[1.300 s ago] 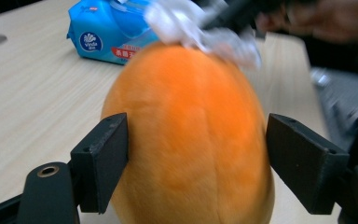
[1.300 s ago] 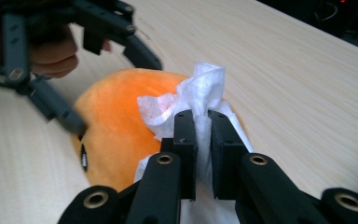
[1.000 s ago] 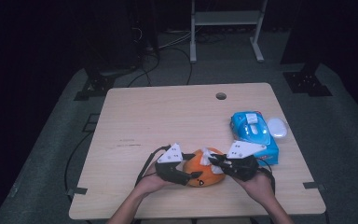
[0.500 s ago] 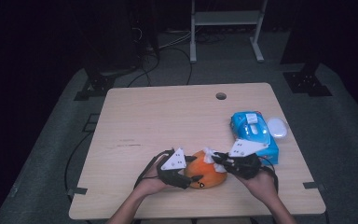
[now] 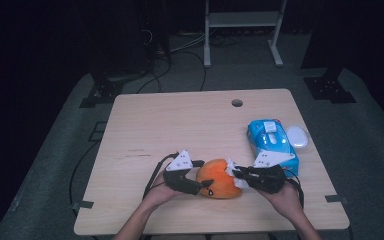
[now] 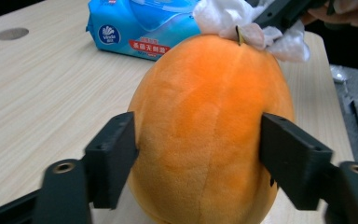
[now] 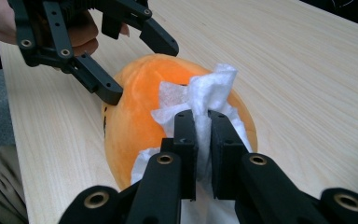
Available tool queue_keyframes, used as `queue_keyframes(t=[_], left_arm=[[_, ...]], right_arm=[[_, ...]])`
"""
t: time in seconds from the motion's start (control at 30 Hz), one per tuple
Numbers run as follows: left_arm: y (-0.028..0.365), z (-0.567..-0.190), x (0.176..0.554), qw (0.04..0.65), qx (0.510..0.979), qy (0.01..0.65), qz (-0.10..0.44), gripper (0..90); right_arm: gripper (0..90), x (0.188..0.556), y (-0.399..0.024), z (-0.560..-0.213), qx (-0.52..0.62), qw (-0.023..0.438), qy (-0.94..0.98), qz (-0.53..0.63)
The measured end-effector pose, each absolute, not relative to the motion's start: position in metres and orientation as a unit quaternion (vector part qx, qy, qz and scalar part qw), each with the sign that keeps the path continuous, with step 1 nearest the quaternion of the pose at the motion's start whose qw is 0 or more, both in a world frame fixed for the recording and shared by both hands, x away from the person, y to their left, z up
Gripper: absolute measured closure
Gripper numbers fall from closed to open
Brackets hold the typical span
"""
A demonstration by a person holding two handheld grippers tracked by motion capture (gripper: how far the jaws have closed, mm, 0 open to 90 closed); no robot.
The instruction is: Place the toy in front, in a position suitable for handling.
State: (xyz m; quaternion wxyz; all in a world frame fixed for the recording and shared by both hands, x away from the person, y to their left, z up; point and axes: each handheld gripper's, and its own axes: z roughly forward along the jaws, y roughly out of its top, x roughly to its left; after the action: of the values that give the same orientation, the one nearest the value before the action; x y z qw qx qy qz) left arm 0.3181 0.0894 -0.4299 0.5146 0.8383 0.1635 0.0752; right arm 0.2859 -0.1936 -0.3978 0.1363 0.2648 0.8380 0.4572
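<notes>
Bright orange plush fruit (image 6: 209,135), soft and fuzzy, with a small black mark low on one side in the right gripper view. White crumpled tissue (image 7: 205,93) against that orange. Both grippers are matte black, left gripper (image 5: 200,184) and right gripper (image 5: 236,176), each topped by a pale grey plate. Blue wipes packet (image 5: 271,142) with a red label strip and white print. Light wood-grain table (image 5: 180,125).

we see a blue pack of wipes (image 5: 271,145) lying near the right edge of the wooden table (image 5: 180,125), a white oval lid (image 5: 297,136) just beside it, and a round hole (image 5: 237,103) further back.
</notes>
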Motion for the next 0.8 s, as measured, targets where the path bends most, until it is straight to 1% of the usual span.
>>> queue_keyframes(t=[0.1, 0.27, 0.4, 0.57, 0.67, 0.73, 0.8], left_arm=[[0.084, -0.429, 0.315, 0.514, 0.841, 0.154, 0.074, 24.0], [0.085, -0.432, 0.314, 0.507, 0.847, 0.139, 0.077, 30.9], [0.086, -0.434, 0.315, 0.505, 0.848, 0.137, 0.077, 31.2], [0.086, -0.436, 0.315, 0.507, 0.848, 0.136, 0.073, 31.2], [0.082, -0.436, 0.312, 0.505, 0.851, 0.124, 0.076, 30.6], [0.082, -0.436, 0.311, 0.504, 0.852, 0.121, 0.077, 30.6], [0.084, -0.436, 0.312, 0.499, 0.855, 0.121, 0.078, 30.8]], right_arm=[[82.0, 0.282, -0.191, -0.397, 0.262, 0.136, 0.839, 0.457], [81.9, 0.28, -0.192, -0.396, 0.254, 0.138, 0.841, 0.457], [81.9, 0.282, -0.203, -0.396, 0.264, 0.141, 0.838, 0.457], [82.0, 0.284, -0.218, -0.403, 0.291, 0.127, 0.827, 0.464], [82.0, 0.284, -0.212, -0.4, 0.285, 0.125, 0.824, 0.474], [81.9, 0.284, -0.203, -0.396, 0.27, 0.119, 0.823, 0.486], [81.8, 0.282, -0.19, -0.394, 0.254, 0.125, 0.829, 0.482]])
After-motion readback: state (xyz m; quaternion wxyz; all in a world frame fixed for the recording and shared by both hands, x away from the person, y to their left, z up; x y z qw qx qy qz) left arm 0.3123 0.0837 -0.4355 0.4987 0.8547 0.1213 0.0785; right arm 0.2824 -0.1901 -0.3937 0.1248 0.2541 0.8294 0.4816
